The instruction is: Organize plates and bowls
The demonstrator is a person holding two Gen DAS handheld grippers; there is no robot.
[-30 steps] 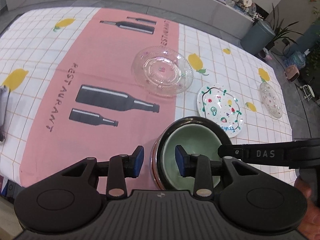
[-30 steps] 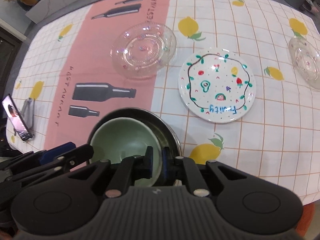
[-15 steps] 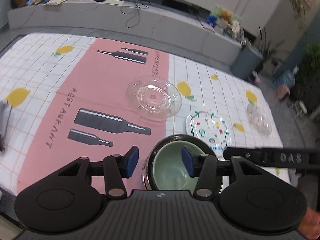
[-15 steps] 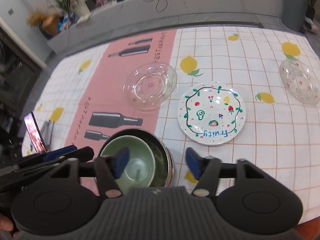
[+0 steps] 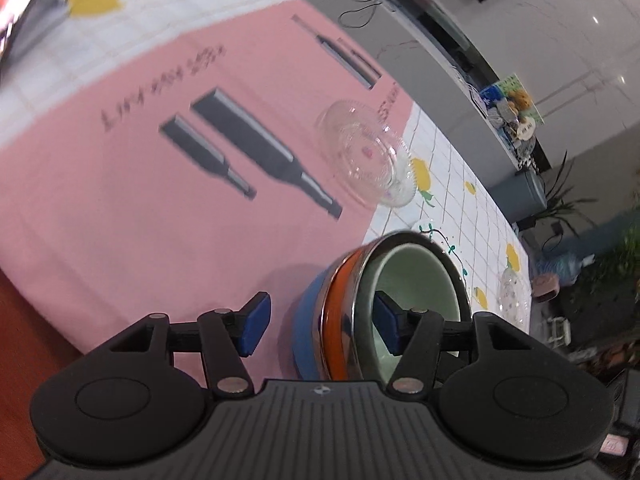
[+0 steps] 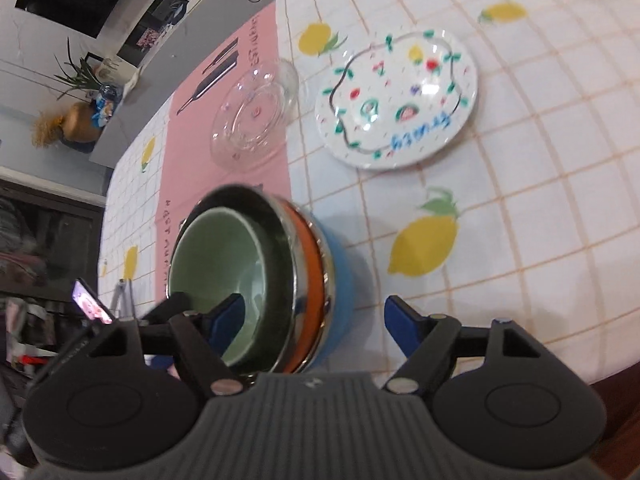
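A stack of nested bowls (image 5: 340, 312) stands near the table's front edge: a pale green bowl (image 6: 216, 256) inside a dark steel-rimmed one, over orange and blue bowls. My left gripper (image 5: 320, 324) is open and straddles the stack's left rim. My right gripper (image 6: 312, 320) is open and straddles its right rim (image 6: 316, 280). A clear glass plate (image 6: 256, 116) and a white fruit-patterned plate (image 6: 396, 100) lie farther back. The glass plate also shows in the left wrist view (image 5: 364, 156).
A small glass dish (image 5: 514, 292) lies at the far right of the lemon-print tablecloth (image 6: 520, 160). A phone on a stand (image 6: 92, 304) stands at the table's left end. A grey counter (image 5: 432, 52) runs behind the table.
Both grippers have dropped low and tilted toward the bowl stack, now straddling its opposite rims. The right gripper, shut a second ago, opened wide.
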